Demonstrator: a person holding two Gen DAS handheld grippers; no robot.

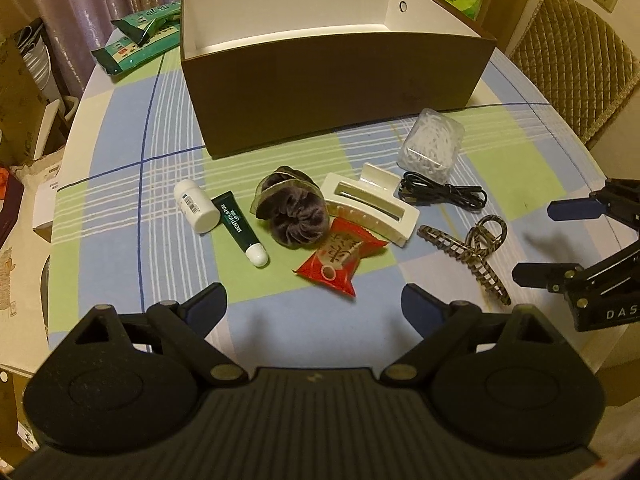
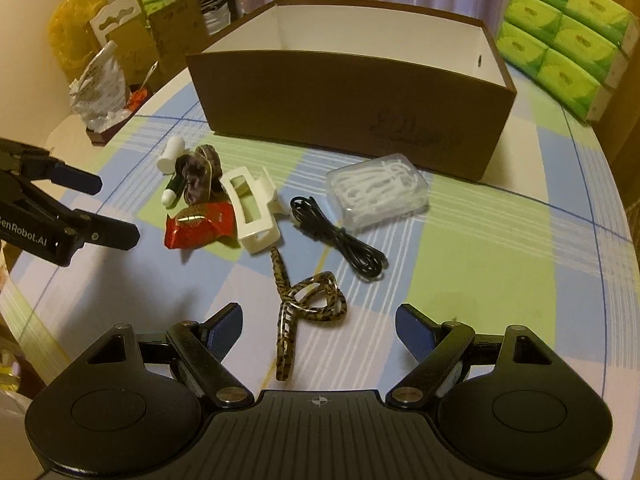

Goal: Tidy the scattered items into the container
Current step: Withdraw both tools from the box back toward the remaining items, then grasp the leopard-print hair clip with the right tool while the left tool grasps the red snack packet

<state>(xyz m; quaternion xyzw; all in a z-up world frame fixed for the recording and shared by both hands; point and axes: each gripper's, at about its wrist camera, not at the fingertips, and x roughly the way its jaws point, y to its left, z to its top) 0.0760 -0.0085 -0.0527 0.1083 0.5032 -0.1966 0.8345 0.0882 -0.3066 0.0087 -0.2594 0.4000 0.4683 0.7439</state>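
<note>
A brown box [image 1: 328, 92] with a white inside stands open at the back of the table; it also shows in the right wrist view [image 2: 352, 108]. In front of it lie a white bottle [image 1: 198, 208], a green lip tube [image 1: 240, 228], a dark scrunchie [image 1: 292, 212], a red candy packet [image 1: 340, 260], a white hair claw [image 1: 372, 208], a black cable [image 1: 444, 198], a clear box of floss picks [image 1: 432, 144] and a tortoiseshell claw clip [image 2: 304, 312]. My left gripper [image 1: 314, 308] is open and empty, just short of the candy packet. My right gripper [image 2: 318, 330] is open around the tortoiseshell clip, not touching it.
Green packets [image 1: 136, 40] lie at the table's back left. Stacked green tissue packs [image 2: 560, 36] stand at the back right. A padded chair [image 1: 576, 60] stands beyond the right edge. Boxes and bags [image 2: 120, 48] crowd the left side off the table.
</note>
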